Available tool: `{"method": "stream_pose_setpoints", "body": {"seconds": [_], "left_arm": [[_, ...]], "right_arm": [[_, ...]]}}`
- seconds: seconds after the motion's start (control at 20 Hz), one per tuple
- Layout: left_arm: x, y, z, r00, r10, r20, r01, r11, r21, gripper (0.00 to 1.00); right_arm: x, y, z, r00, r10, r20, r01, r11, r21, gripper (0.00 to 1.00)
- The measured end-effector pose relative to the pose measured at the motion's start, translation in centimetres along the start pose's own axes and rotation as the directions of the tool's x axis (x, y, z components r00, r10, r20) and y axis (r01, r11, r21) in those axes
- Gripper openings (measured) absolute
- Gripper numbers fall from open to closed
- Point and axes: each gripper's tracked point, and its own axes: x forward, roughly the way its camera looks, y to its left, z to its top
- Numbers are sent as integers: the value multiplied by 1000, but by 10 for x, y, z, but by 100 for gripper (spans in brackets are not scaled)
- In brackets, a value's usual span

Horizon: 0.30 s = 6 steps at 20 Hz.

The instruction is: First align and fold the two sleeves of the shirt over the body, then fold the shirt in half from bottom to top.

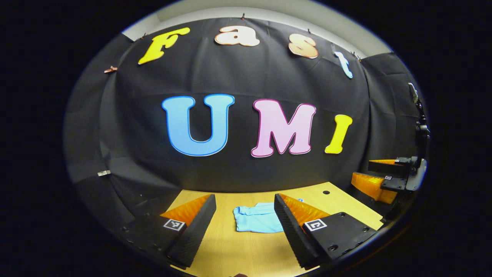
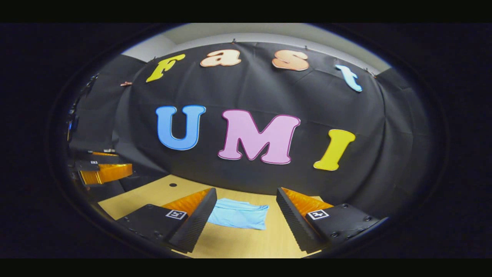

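A light blue shirt (image 1: 256,219) lies folded into a compact rectangle on the wooden table (image 1: 238,254), near its far edge. In the left gripper view my left gripper (image 1: 245,215) hangs open above the table, short of the shirt, nothing between its fingers. The right gripper view shows the same shirt (image 2: 239,214) lying flat ahead. My right gripper (image 2: 246,209) is open too, held above the table and apart from the cloth. The right gripper (image 1: 399,173) also appears at the far right of the left gripper view; the left gripper (image 2: 98,167) sits at the left of the right gripper view.
The black cloth wall (image 1: 246,161) rises straight behind the table's far edge. A small round hole (image 1: 326,192) marks the tabletop near the back right corner. Bare wood stretches between the shirt and the near edge.
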Motion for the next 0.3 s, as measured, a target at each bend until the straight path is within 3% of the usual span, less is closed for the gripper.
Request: {"method": "stream_pose_setpoints", "body": {"seconds": [0.15,0.3], "left_arm": [[-51,-6,-8,1000,-11,29,12,1000,-25,97],[-80,-6,-3,998,-23,53,23,1000,-12,97]], "right_arm": [[-51,9,-1,999,-44,28,43,999,15,97],[-81,20,-4,999,-41,26,40,998,38,97]]}}
